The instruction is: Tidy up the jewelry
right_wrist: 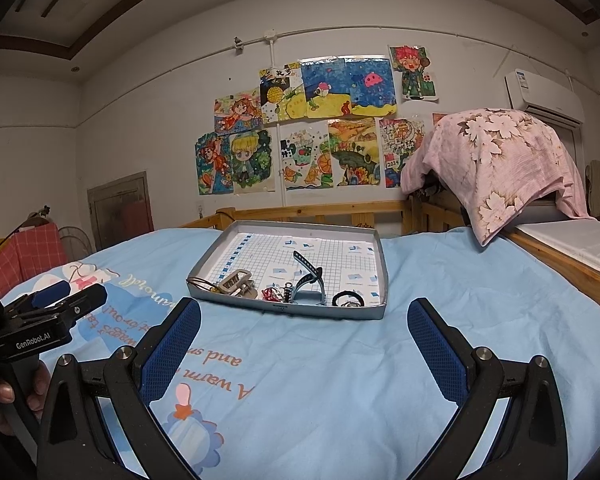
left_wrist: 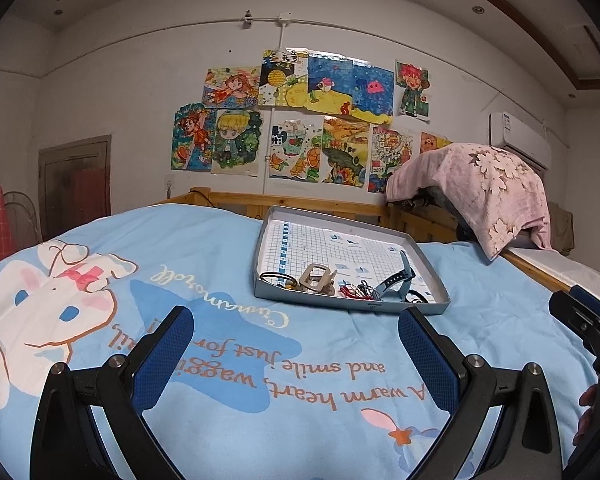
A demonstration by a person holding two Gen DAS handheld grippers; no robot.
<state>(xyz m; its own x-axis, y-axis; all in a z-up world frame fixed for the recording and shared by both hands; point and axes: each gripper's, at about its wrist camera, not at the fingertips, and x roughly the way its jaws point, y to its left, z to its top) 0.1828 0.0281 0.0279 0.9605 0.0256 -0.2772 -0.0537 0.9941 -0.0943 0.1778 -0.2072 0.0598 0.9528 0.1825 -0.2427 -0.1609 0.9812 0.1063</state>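
A bedroom with a white wall covered in bright children's drawings, a white air conditioner high to their right, and a wooden bed rail below them. The bed is spread with a light blue cartoon-print bedsheet showing a white rabbit-like character and upside-down script.

The landmark is a shallow grey cardboard tray lined with white grid paper, lying flat on the bedsheet in the middle distance. All the jewelry sits inside the tray, crowded along its near edge. From the tray's left corner to its right: a thin dark wire loop, a beige plastic claw hair clip, a small tangle of red and silver trinkets, a grey-blue wristwatch with its strap standing up, and a black round hair tie.

Behind the tray to the right, a pink floral cloth is draped over a raised object at the bed's edge.

The left gripper hovers above the bedsheet in front of the tray, its 2 blue-padded fingers spread wide apart and holding nothing. The right gripper hovers likewise in front of the tray, its 2 blue-padded fingers also spread wide and empty. Neither gripper touches the tray.
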